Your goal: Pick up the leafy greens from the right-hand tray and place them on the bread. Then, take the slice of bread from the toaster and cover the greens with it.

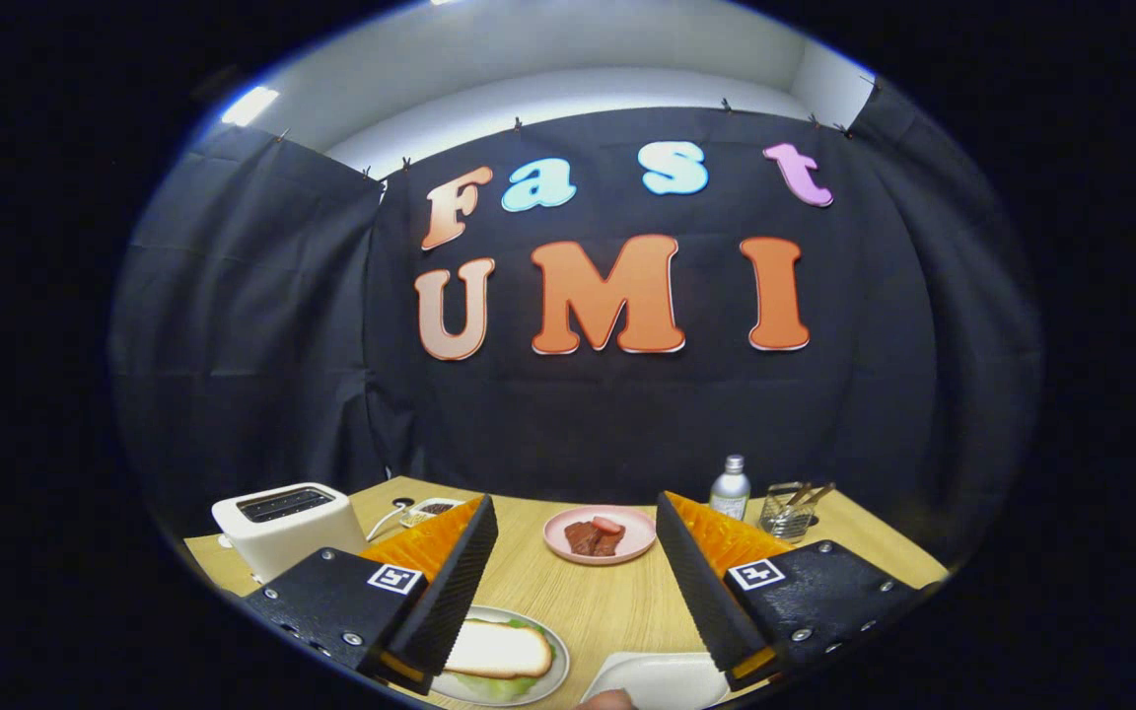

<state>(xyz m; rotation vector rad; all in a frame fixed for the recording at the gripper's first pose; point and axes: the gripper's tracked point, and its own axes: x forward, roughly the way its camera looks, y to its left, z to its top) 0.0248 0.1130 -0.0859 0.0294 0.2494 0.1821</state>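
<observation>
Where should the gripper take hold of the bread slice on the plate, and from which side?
Probably across its two long edges, coming from above. The bread slice lies flat on the greens on the plate, so only its edges offer a hold. The gripper is open and empty, with the slice beside one finger.

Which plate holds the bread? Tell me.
The white plate beside the open tongs' left finger holds bread over greens; the pink plate beyond holds meat.
</observation>
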